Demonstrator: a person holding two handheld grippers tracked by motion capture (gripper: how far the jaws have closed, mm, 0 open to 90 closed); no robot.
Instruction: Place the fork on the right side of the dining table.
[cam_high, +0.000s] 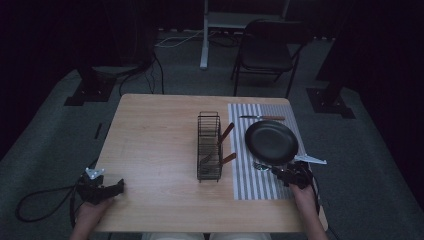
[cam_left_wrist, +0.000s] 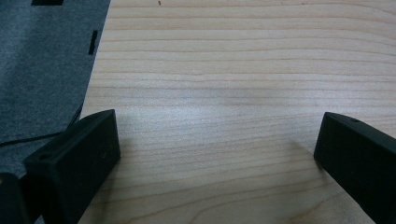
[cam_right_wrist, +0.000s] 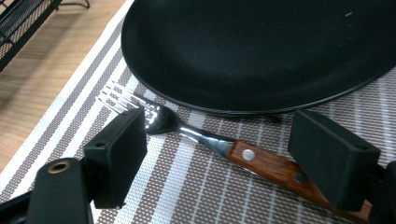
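Right gripper view showed the right gripper (cam_right_wrist: 217, 154) spread wide over a fork (cam_right_wrist: 205, 140) that lay flat on the striped mat (cam_right_wrist: 196, 191), its wooden handle between the jaws and neither jaw touching it. The fork sat just near of the black plate (cam_right_wrist: 261, 51), tines pointing left toward the wire rack (cam_high: 209, 145). At the near left corner of the table (cam_high: 155, 140), the left gripper (cam_left_wrist: 217, 154) rested released, grasping nothing, above bare wood.
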